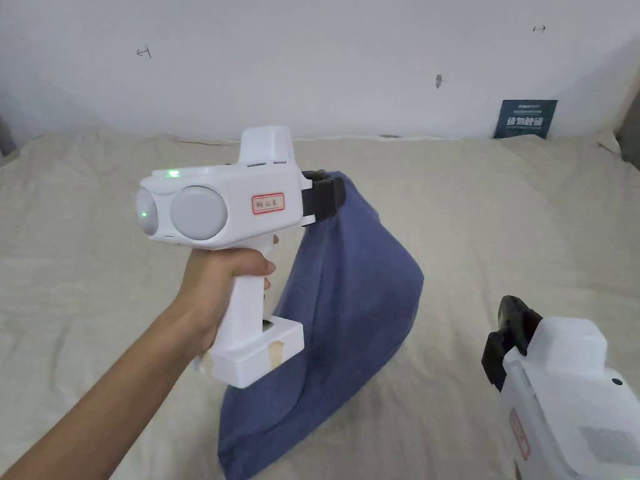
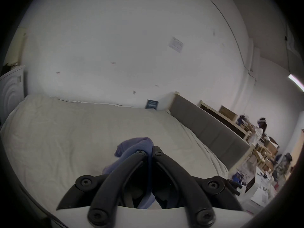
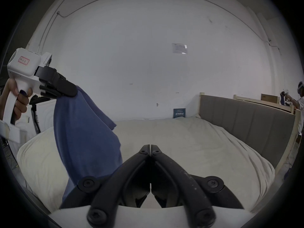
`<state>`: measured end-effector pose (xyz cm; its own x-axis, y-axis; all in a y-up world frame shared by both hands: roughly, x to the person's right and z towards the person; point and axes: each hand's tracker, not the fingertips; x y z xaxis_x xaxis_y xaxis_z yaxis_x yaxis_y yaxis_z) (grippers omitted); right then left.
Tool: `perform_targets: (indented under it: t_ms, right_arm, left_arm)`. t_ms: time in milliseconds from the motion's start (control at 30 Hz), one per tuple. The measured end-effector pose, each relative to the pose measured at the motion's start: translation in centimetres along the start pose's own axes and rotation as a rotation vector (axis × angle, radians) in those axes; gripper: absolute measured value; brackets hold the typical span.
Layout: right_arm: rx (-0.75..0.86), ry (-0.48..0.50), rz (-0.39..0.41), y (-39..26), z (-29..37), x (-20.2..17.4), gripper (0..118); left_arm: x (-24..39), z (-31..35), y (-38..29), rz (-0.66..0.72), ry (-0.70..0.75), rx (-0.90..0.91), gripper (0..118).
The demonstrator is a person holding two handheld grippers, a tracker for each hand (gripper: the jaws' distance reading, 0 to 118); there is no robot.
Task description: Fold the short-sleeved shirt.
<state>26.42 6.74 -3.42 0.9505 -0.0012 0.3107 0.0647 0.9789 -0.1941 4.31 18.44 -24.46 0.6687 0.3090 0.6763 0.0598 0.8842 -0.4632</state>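
A blue short-sleeved shirt (image 1: 356, 300) hangs bunched above the bed, its lower end trailing toward the near edge. My left gripper (image 1: 334, 190) is raised in the middle of the head view and shut on the shirt's top edge; in the left gripper view the blue cloth (image 2: 131, 146) is pinched between the closed jaws (image 2: 150, 150). My right gripper (image 1: 509, 334) sits low at the right, jaws together with nothing between them (image 3: 150, 146). In the right gripper view the shirt (image 3: 85, 132) dangles from the left gripper (image 3: 72, 90) at the left.
A wrinkled cream sheet covers the bed (image 1: 512, 212) under everything. A white wall runs behind it, with a small dark sign (image 1: 525, 119) at its foot. A grey padded headboard (image 3: 246, 126) borders the bed's right side; another person (image 3: 300, 103) stands far off beyond it.
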Motion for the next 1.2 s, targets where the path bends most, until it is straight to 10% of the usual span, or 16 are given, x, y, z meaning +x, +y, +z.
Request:
perform_targets:
  t_ms: [300,767,833,967,1200]
  right_arm:
    - [-0.021,-0.100,-0.021,-0.4,1.6,3.4,1]
    - [-0.076,-0.077,-0.019,-1.8,0.7,2.8,1]
    - [-0.079,-0.073,-0.012,-1.7,0.8,2.6,1]
    - [-0.066,-0.069,-0.010,-1.2,0.9,2.3,1]
    - [-0.024,-0.049,0.019,0.4,1.5,1.2,1]
  left_arm:
    - [3.0,-8.0,-7.6,-0.037,-0.120,-0.296,4]
    - [-0.1,-14.5,-25.9,-0.304,0.152,-0.630,5]
    - [0.0,-14.1,-25.1,-0.257,0.161,-0.610,23]
    - [0.1,-12.0,-22.6,-0.167,0.136,-0.505,115]
    - [0.1,-5.3,-15.8,-0.140,0.209,-0.170,115]
